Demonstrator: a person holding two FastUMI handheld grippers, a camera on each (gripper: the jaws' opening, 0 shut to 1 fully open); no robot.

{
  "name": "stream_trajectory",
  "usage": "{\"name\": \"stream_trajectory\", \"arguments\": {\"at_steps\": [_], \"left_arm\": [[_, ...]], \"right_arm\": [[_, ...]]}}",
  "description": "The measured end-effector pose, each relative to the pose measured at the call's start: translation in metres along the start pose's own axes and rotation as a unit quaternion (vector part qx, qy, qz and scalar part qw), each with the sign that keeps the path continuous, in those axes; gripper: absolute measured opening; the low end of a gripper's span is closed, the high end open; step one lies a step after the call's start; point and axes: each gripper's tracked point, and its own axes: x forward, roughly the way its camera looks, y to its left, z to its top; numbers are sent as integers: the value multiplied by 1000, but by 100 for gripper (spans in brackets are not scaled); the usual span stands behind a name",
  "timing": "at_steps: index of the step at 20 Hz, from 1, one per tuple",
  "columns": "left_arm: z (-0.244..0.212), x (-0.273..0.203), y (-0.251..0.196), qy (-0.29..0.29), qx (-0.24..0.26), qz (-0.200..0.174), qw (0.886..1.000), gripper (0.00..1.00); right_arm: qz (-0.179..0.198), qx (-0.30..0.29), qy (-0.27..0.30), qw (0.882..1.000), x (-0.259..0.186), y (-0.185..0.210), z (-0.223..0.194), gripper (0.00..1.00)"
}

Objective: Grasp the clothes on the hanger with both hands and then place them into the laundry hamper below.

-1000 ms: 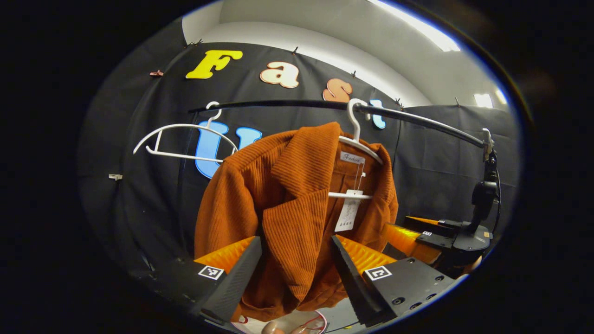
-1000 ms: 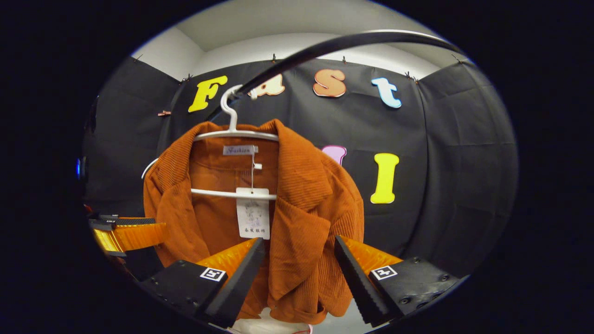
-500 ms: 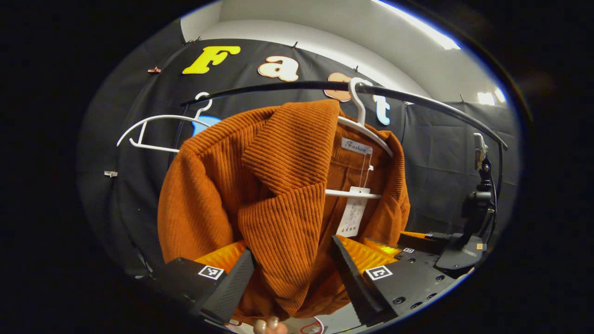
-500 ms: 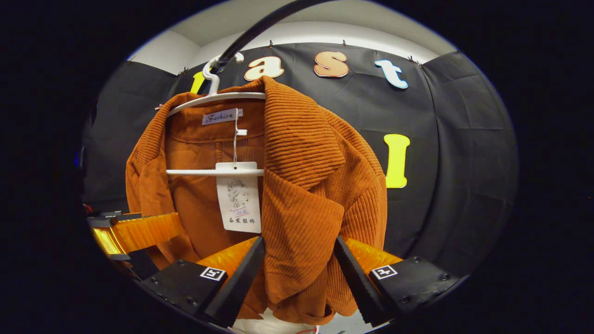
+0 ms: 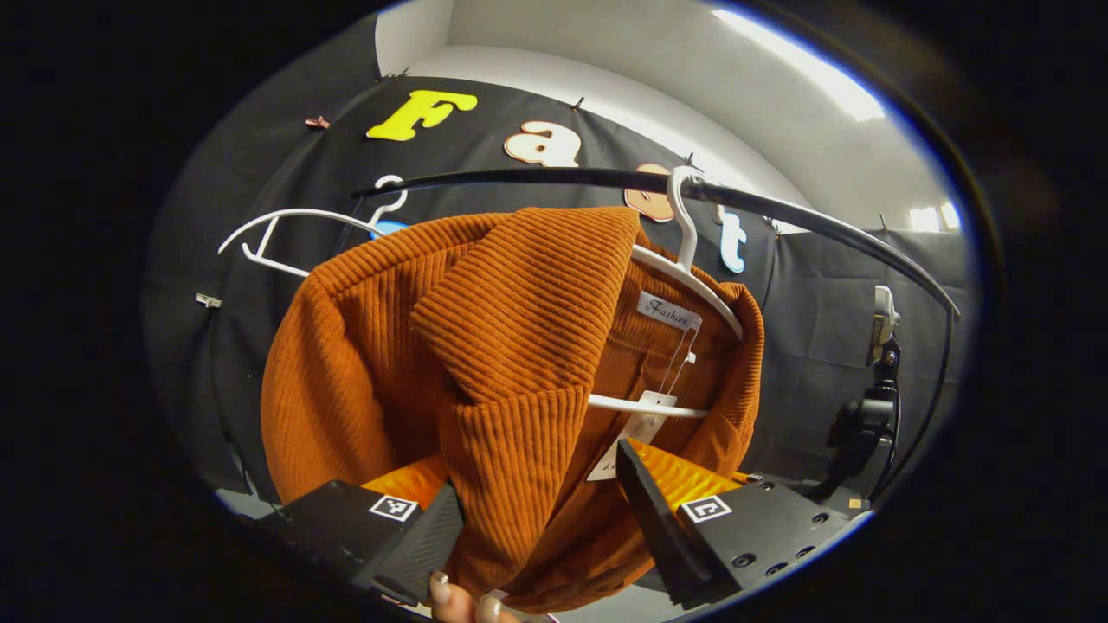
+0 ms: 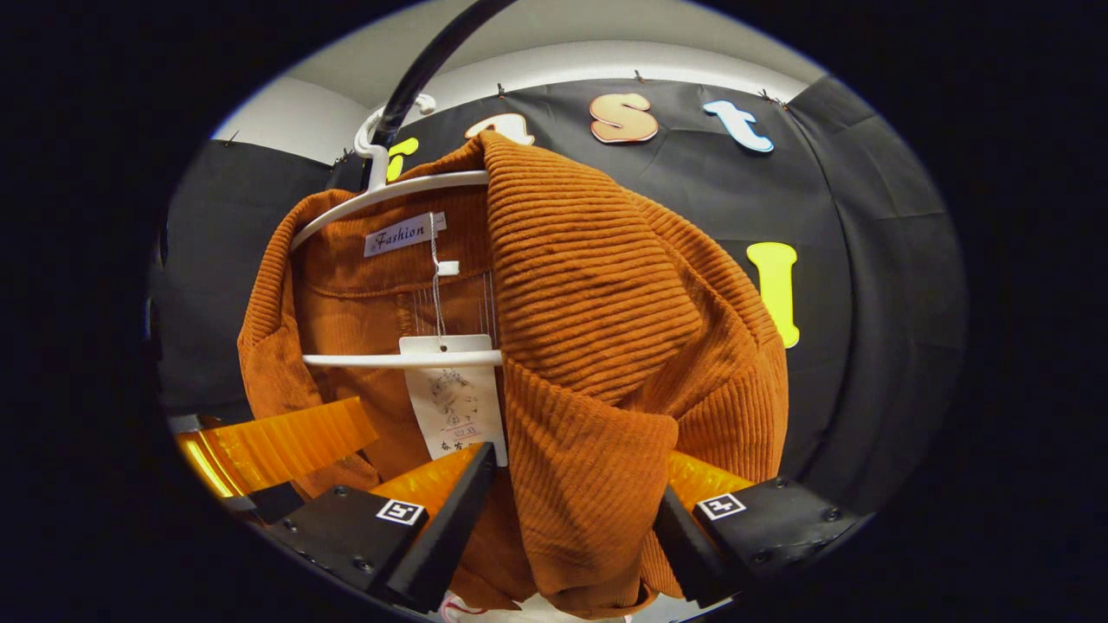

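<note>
Against black cloth walls under a white ceiling: a dark curved rail [image 5: 779, 212], with a rust-orange corduroy jacket [image 5: 485, 346] hanging from it on a white hanger [image 5: 684, 260]. Wide ribbed wales, broad lapels folded outward, a sewn neck label and a paper tag [image 6: 454, 402] dangling over the hanger's crossbar. Beside it on the rail, an empty hanger [image 5: 294, 234]. Left tongs [image 5: 537, 510] spread apart around one front panel. Right tongs [image 6: 571, 506] likewise apart, the other lapel hanging between them.
</note>
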Motion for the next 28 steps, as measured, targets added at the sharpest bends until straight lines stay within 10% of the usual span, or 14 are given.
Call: {"name": "stream_trajectory", "arguments": {"at_steps": [4, 8, 9, 18, 28], "left_arm": [[4, 6, 23, 7, 20, 30, 999, 92], [1, 6, 37, 41, -10, 32, 999, 24], [1, 9, 39, 45, -4, 35, 998, 7], [78, -31, 85, -10, 90, 119, 989, 6], [157, -36, 86, -69, 199, 121, 970, 5]], "right_arm": [[-10, 6, -6, 1000, 0, -25, 4, 65], [7, -2, -21, 1000, -2, -40, 14, 15], [13, -9, -19, 1000, -2, -44, 16, 15], [-1, 54, -69, 996, -5, -113, 82, 19], [-17, 35, -100, 994, -24, -135, 134, 17]]}}
